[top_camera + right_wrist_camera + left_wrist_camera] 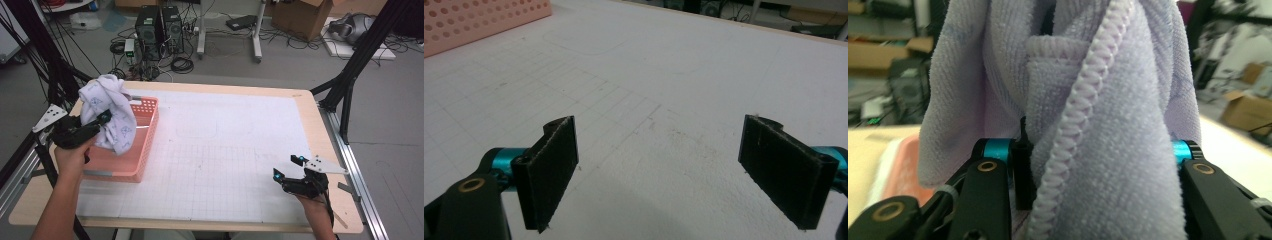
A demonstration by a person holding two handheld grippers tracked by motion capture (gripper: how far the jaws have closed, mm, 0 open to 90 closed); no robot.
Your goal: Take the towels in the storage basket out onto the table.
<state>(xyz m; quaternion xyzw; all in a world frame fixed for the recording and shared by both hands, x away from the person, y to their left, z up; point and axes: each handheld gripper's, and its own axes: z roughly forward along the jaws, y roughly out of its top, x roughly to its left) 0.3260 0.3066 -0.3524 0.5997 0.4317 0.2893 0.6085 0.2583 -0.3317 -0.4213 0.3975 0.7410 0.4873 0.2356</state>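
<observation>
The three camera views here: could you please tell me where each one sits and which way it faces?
High view: fixed above the person's side, looking forward and down on the table; both forearms, left gripper and right gripper show.
Left gripper view: rides that gripper, looking along its jaws, shut on the lilac towel.
Right gripper view: rides the right gripper, low over the white mat, jaws open with nothing between them.
Shared: the pink basket appears in the high and right gripper views; the towel in the high and left gripper views.
</observation>
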